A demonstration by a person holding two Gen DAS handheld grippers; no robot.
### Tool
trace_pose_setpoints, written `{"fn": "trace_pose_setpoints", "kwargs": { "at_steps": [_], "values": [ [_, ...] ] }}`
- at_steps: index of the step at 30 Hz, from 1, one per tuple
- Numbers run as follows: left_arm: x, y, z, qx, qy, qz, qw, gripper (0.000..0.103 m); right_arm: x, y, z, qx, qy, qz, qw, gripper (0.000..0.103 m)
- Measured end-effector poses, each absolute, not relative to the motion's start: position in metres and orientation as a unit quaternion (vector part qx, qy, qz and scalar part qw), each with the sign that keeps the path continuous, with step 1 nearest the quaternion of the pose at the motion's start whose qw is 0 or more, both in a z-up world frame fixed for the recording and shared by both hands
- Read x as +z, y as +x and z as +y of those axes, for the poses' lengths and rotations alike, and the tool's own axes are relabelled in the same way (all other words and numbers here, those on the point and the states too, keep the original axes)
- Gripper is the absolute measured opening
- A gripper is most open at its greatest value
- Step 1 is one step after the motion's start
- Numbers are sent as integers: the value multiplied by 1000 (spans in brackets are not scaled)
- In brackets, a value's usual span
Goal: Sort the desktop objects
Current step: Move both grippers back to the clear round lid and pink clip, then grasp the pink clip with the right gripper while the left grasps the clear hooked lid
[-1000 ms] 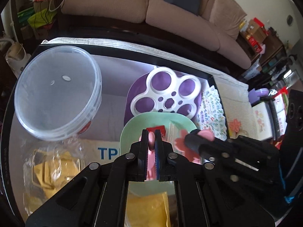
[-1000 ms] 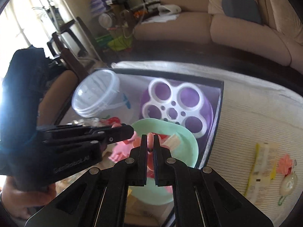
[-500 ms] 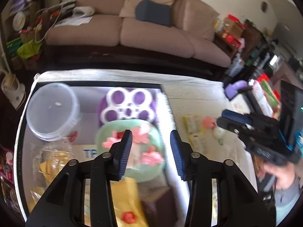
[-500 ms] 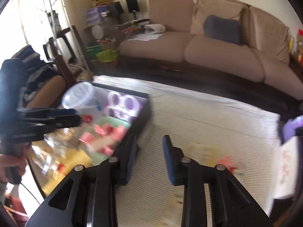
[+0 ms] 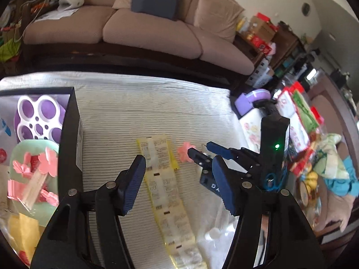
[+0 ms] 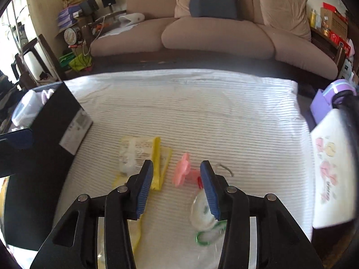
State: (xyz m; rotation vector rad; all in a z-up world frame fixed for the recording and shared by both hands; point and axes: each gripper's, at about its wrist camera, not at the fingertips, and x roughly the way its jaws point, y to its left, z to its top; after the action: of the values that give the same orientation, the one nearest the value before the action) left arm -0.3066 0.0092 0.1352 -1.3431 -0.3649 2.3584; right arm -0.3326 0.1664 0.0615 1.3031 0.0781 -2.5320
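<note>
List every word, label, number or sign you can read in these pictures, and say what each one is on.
"DA": white letters on the right hand-held gripper, the rest hidden behind the left hand-held gripper.
Yellow sachet strip: print and barcodes too small to read.
White sticker on the black box: blurred, unreadable.
White floral box: pink designs and small script, not legible.
Nothing else readable.

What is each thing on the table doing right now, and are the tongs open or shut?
Left tongs: opening, nothing between them.
Right tongs: opening, empty, above the pink flower clip.
Pink flower clip: lying on the striped cloth.
Yellow packet strip: lying flat, stretched out.
Black box: open on top.
Green plate: in the box, holding pink flowers.
</note>
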Motion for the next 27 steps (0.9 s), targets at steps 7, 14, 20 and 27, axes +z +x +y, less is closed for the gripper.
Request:
{"fn": "trace_pose_setpoints", "kwargs": {
  "at_steps": [7, 14, 20, 27],
  "values": [
    [101, -308, 12, 841, -480, -167, 186, 60, 27, -354, 155, -865, 469, 90, 154, 13],
    [82, -297, 30, 845, -473, -158, 195, 62, 71, -339, 193, -886, 424, 12, 185, 4],
    [57, -301, 82, 847, -479, -79, 219, 71, 119, -329, 230, -900, 398, -13, 179, 4],
    [18, -326, 145, 827, -508, -4, 239, 76, 144, -316, 259, -900, 395, -22, 185, 4]
  ]
}}
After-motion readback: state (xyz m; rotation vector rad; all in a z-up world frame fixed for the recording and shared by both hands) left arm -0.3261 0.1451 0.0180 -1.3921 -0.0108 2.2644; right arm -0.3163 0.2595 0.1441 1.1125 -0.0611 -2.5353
